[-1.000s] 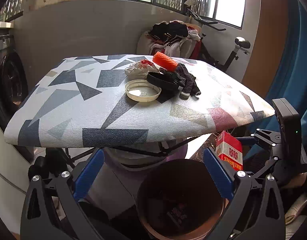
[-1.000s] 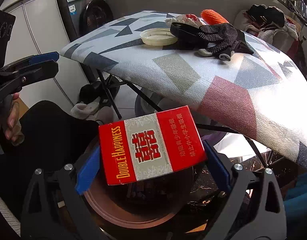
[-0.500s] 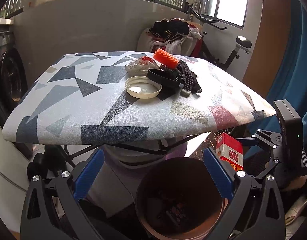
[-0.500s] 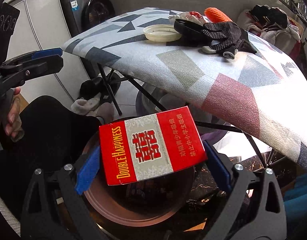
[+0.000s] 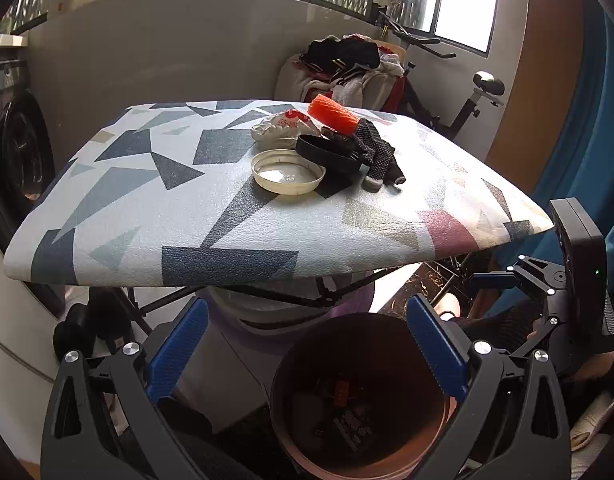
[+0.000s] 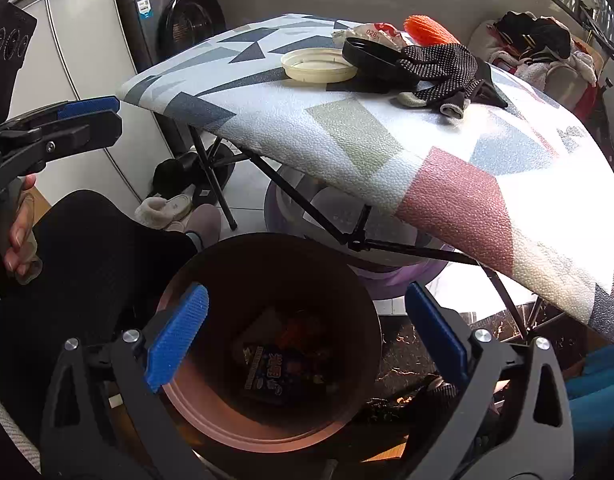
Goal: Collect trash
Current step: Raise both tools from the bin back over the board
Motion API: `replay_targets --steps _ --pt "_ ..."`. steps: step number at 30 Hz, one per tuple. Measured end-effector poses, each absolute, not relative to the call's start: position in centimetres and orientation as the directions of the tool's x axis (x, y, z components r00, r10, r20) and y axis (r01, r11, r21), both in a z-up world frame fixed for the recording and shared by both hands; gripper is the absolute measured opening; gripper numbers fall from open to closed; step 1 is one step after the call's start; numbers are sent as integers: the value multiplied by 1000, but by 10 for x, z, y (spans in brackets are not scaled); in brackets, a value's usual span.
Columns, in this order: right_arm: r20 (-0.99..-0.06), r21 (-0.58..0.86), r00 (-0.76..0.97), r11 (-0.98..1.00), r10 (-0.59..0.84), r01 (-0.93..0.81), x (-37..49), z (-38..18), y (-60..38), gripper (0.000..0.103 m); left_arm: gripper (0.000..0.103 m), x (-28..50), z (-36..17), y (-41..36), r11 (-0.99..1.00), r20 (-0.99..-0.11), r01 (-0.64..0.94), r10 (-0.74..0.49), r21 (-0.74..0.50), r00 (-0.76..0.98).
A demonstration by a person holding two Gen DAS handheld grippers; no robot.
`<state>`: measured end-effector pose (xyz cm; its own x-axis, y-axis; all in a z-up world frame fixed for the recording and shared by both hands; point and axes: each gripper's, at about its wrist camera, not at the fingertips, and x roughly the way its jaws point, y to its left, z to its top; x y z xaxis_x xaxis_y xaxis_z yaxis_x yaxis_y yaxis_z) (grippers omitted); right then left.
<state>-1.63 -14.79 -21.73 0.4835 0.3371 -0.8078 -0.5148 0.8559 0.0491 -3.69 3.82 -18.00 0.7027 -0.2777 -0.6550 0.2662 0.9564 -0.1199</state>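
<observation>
Trash lies at the bottom of the brown bin (image 6: 267,364), which stands on the floor below the counter (image 5: 147,216) edge. More is left on the counter: a cream lid (image 5: 288,171), a black lid (image 5: 327,153), a glove (image 5: 377,152). Both the right tool (image 6: 305,334) and left tool (image 5: 307,350) are held spread wide and empty above the bin.

- Daylight pours through the barred windows (image 5: 391,0) at the back; their panes are blown out to white.
- The geometric-patterned ironing board cover (image 5: 147,216) is evenly bright and sharp.
- The inside of the round brown plastic bin (image 6: 275,432) is dim, its contents murky.
- Fisheye bending curves the edges; the corners vignette to black.
</observation>
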Motion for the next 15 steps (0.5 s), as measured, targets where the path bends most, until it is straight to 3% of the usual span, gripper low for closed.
replay_targets --steps 15 --pt "-783 33 553 907 285 -420 -2 -206 -169 97 97 -25 -178 48 962 -671 231 -266 -143 692"
